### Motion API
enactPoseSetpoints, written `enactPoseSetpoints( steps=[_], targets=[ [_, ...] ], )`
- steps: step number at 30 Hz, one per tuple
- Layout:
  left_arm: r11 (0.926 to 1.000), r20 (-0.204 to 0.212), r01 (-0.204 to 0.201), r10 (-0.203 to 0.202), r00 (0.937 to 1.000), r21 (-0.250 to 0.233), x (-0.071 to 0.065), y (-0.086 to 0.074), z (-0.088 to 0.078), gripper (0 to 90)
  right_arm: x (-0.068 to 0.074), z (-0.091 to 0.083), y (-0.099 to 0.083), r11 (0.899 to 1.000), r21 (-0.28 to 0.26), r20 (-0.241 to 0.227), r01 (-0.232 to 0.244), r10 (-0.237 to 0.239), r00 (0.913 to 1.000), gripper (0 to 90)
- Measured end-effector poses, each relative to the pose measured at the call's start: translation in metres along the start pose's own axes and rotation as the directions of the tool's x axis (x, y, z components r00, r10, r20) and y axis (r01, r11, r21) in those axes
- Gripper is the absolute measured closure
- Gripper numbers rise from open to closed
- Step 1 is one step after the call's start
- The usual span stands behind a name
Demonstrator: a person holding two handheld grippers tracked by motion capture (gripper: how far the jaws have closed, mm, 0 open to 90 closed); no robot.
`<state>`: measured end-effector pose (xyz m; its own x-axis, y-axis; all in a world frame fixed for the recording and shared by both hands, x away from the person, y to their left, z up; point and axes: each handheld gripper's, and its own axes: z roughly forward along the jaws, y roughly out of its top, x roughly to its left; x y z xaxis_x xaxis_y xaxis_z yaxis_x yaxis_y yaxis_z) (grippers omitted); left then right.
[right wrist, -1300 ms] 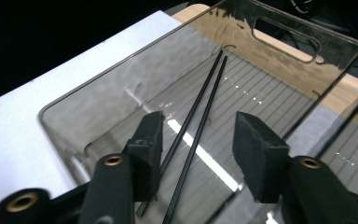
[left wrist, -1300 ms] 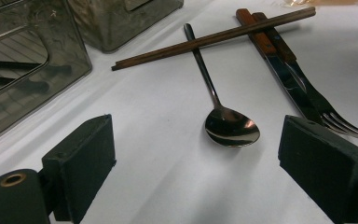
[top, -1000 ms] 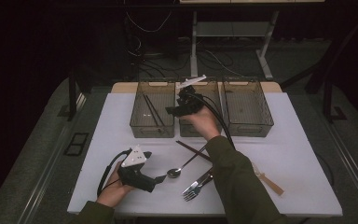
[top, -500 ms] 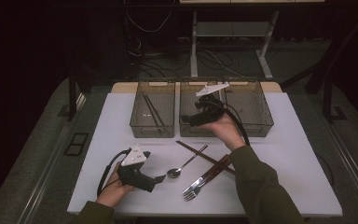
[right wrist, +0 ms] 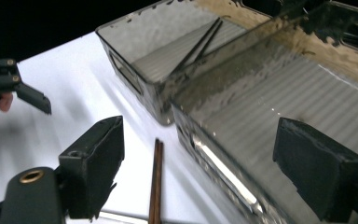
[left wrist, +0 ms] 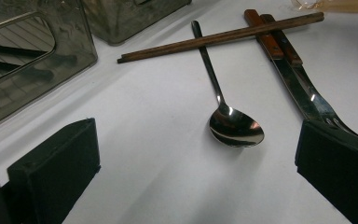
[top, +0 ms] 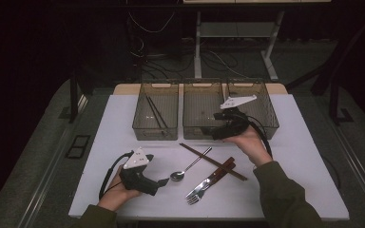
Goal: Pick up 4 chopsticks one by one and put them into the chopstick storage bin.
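A: We start at the right gripper (top: pixel 218 127), right of centre in the high view. What is the jaw condition?

B: In the right gripper view we see its black jaws spread wide, and they have just been opening; nothing sits between the pads. Below them lie the pair of dark brown wooden chopsticks (right wrist: pixel 157 179) and the near wall of the middle clear plastic bin (right wrist: pixel 223 172).

A: And the left gripper (top: pixel 163 182)?

B: At the lower left of the high view, jaws also spread, holding nothing. In the left gripper view we see the polished steel spoon (left wrist: pixel 230 121) on the white table top (left wrist: pixel 158 154) between the jaws, untouched.

A: Outward from there?

B: The chopsticks cross the spoon's handle. To the right, the wooden-handled steel fork and knife (top: pixel 211 178) lie side by side. In the upper left bin (top: pixel 156 111) we see another dark pair of chopsticks (top: pixel 155 112).
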<state>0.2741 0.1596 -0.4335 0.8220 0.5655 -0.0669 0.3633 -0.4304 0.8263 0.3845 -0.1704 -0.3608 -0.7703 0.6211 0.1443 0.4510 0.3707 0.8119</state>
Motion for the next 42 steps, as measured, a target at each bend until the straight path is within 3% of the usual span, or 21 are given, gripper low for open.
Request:
enactPoseSetpoints(
  steps=[7,10,17,20,29,42],
  targets=[
    [1.0,0.011,-0.008,0.008,0.9999,0.0,0.001,0.0,-0.001,0.0,-0.004,-0.019,-0.024,1.0,-0.007,0.029,0.002,-0.002,0.9996,12.0],
    [1.0,0.013,0.001,-0.001,0.9999,-0.002,0.001,-0.001,-0.001,0.0,-0.006,-0.026,-0.035,1.0,-0.017,0.042,0.002,-0.002,0.9991,2.9],
    [1.0,0.015,0.006,-0.006,0.9999,-0.003,0.002,-0.001,-0.002,0.0,-0.008,-0.041,-0.062,0.999,-0.027,0.073,-0.019,0.021,0.9971,3.0],
    [1.0,0.013,0.009,-0.009,0.9999,-0.001,0.002,-0.001,-0.002,0.0,-0.008,-0.047,-0.073,0.999,-0.027,0.066,-0.027,0.029,0.9974,3.0],
    [1.0,0.012,0.009,-0.009,0.9999,-0.001,0.002,-0.001,-0.002,0.0,-0.004,-0.07,-0.098,0.997,-0.072,0.087,-0.035,0.041,0.9953,3.0],
    [1.0,0.013,-0.001,0.001,0.9999,0.01,0.002,-0.001,-0.002,0.0,0.0,-0.099,-0.137,0.998,-0.046,0.112,-0.04,0.045,0.9927,3.0]
  ],
)
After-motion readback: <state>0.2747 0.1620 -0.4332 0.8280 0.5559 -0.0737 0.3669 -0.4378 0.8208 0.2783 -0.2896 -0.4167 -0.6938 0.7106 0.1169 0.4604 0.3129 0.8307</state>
